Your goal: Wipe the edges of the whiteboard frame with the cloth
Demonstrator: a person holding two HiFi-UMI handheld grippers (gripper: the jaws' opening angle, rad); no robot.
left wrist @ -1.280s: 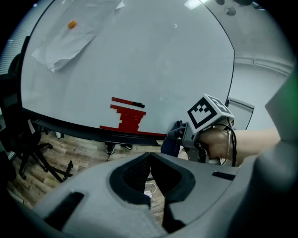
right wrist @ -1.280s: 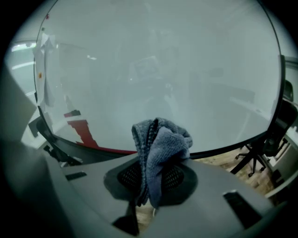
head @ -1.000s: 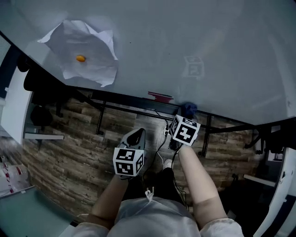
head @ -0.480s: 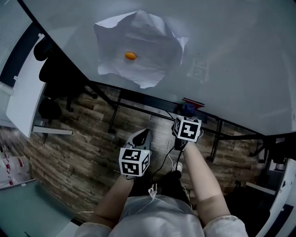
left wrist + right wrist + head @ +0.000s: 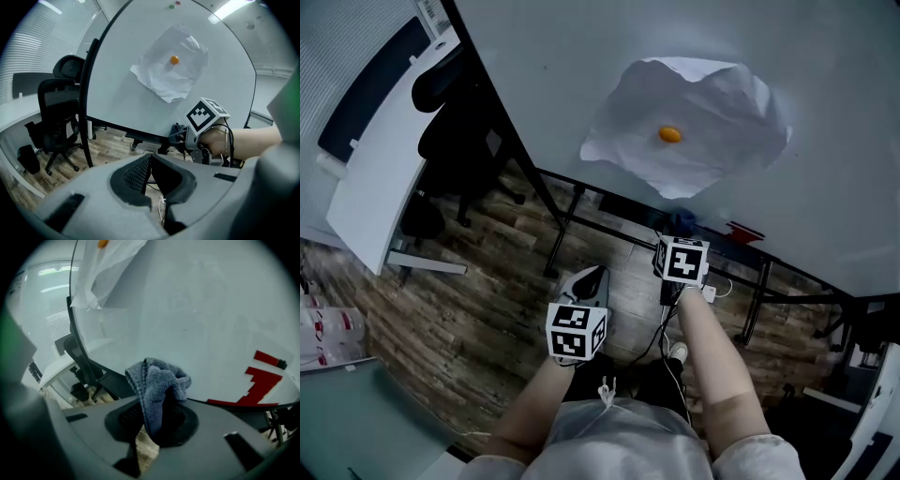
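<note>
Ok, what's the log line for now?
right hand-held gripper: shut on cloth | left hand-held gripper: shut, empty | cloth near lower whiteboard frame

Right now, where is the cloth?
The cloth is pinched in the right gripper, by the bottom of the whiteboard frame, just left of a red object.

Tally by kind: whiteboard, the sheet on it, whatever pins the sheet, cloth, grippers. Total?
Whiteboard: 1
Paper sheet: 1
Orange magnet, pinning the sheet: 1
Cloth: 1
Grippers: 2. The left gripper has its fingers together with nothing between them; the right gripper is shut on the cloth.
Total: 6
</note>
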